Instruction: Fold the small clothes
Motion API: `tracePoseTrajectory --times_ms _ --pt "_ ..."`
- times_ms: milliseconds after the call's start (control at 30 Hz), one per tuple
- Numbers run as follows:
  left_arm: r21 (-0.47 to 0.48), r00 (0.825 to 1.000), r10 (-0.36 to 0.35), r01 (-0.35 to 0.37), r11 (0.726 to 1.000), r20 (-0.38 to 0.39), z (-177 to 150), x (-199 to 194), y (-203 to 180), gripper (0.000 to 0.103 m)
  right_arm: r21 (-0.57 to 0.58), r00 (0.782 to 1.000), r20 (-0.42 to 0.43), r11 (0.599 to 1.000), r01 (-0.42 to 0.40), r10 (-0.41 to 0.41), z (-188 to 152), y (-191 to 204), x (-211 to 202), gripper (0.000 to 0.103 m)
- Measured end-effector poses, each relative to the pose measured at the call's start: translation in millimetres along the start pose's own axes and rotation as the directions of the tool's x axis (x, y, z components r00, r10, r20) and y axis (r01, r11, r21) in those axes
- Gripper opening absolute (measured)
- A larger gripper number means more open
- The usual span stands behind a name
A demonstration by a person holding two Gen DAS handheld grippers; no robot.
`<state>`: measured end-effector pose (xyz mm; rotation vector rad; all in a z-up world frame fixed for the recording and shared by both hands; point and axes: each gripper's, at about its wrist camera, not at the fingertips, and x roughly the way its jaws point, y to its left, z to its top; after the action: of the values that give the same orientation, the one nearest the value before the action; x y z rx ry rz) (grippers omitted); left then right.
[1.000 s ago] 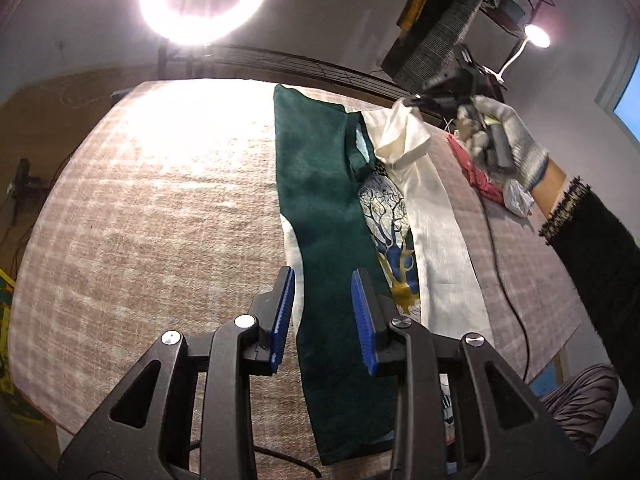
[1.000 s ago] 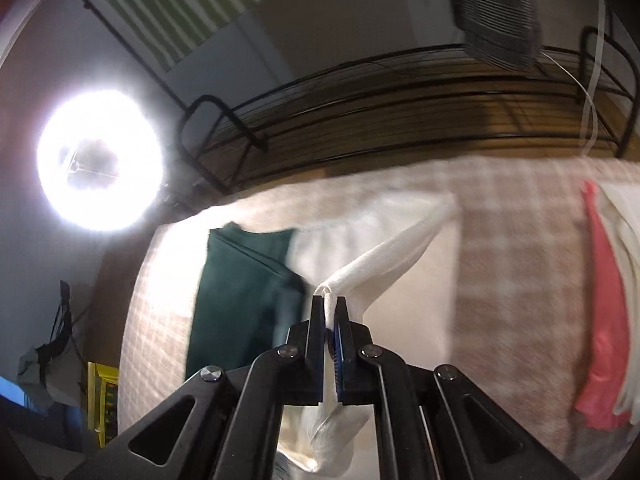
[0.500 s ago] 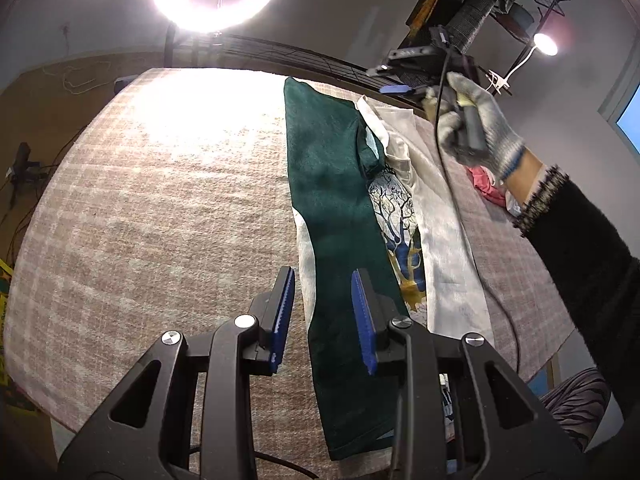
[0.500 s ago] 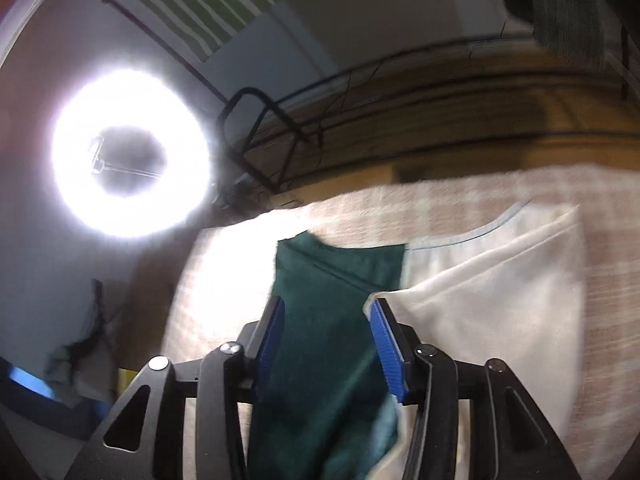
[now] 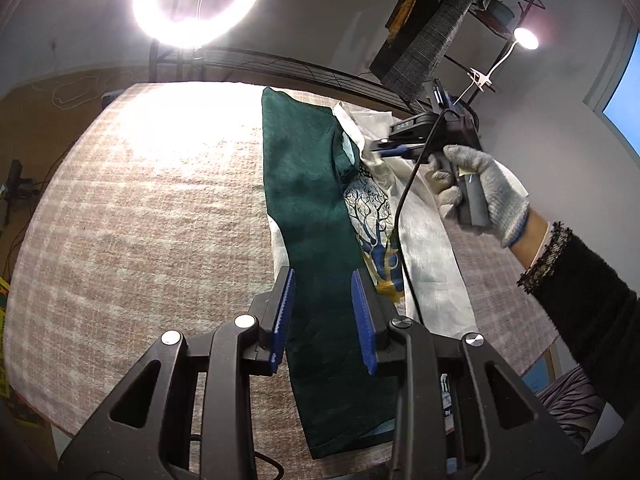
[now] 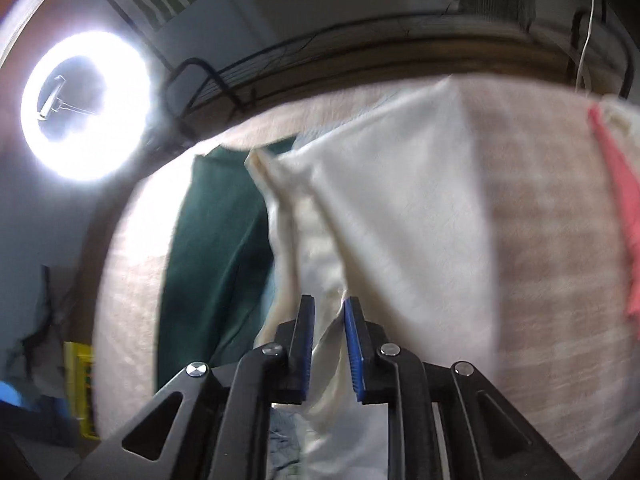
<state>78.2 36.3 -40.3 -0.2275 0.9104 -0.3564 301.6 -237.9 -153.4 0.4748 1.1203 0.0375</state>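
The green and cream garment [image 5: 312,216] lies lengthwise on the plaid-covered table [image 5: 152,220]. The left gripper [image 5: 323,312] hovers over its green side, fingers apart and empty. The right gripper [image 6: 329,340] is closing its fingers around a cream fold [image 6: 326,344].

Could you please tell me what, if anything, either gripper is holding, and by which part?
The left gripper holds nothing. The right gripper is closing around a raised cream fold of the shirt, near its collar end; no firm grip shows yet.
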Motion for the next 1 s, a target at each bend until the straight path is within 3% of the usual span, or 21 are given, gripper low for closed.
tracePoseTrajectory --times_ms 67,100,133,233,333,400,533,633,767,833,967,1000 --pt "0.002 1.000 0.008 -0.008 1.000 0.003 0.5 -0.2 -0.8 0.029 -0.030 0.987 -0.051 0.987 -0.155 0.154 -3.7 12.6 7.6 0.017" --pt "0.003 1.000 0.013 -0.013 1.000 0.007 0.6 -0.6 -1.0 0.029 -0.054 0.963 -0.112 0.966 -0.254 0.247 -7.0 23.8 12.5 0.016" --pt "0.004 1.000 0.018 -0.018 1.000 0.008 0.1 -0.6 -1.6 0.029 -0.074 0.950 -0.134 0.953 -0.294 0.283 -10.3 32.4 12.0 0.017" --pt "0.006 1.000 0.028 -0.028 1.000 0.009 -0.8 0.2 0.2 0.029 -0.166 0.963 -0.071 0.949 -0.269 0.261 -12.2 44.4 -7.9 0.023" --pt "0.002 0.999 0.036 -0.036 0.999 -0.003 -1.5 2.8 3.2 0.029 -0.114 0.975 0.029 0.970 -0.216 0.221 -3.6 23.0 -29.7 0.027" --pt "-0.007 1.000 0.027 -0.027 1.000 -0.009 -2.0 4.2 4.2 0.029 -0.089 0.988 0.066 0.987 -0.133 0.139 -1.4 8.6 -39.5 0.026" --pt "0.015 0.999 0.034 -0.034 0.999 -0.006 -1.7 5.8 -1.4 0.029 -0.105 0.999 0.038 0.994 -0.004 0.008 -8.9 -2.5 -31.1 0.020" --pt "0.028 0.999 0.051 -0.050 0.998 -0.010 -2.6 8.2 -4.3 0.029 -0.119 1.000 0.014 0.993 -0.006 0.007 -17.9 4.5 -11.9 0.020" --pt "0.021 0.996 0.085 -0.085 0.996 -0.016 -3.6 11.7 -1.0 0.029 -0.205 0.992 -0.092 0.973 -0.104 0.086 -36.6 31.6 4.2 0.020" --pt "0.015 0.995 0.096 -0.095 0.995 -0.020 -4.9 12.2 1.3 0.029 -0.221 0.989 -0.088 0.966 -0.135 0.118 -47.5 34.6 -7.3 0.020" --pt "-0.002 0.995 0.083 -0.084 0.996 -0.055 -13.3 14.4 7.1 0.030 -0.200 0.989 -0.026 0.968 -0.149 0.147 -71.0 20.5 -63.6 0.037" --pt "-0.005 0.994 0.078 -0.079 0.997 -0.070 -16.1 15.9 7.4 0.037 -0.206 0.991 -0.006 0.970 -0.130 0.132 -80.5 16.8 -80.7 0.038"
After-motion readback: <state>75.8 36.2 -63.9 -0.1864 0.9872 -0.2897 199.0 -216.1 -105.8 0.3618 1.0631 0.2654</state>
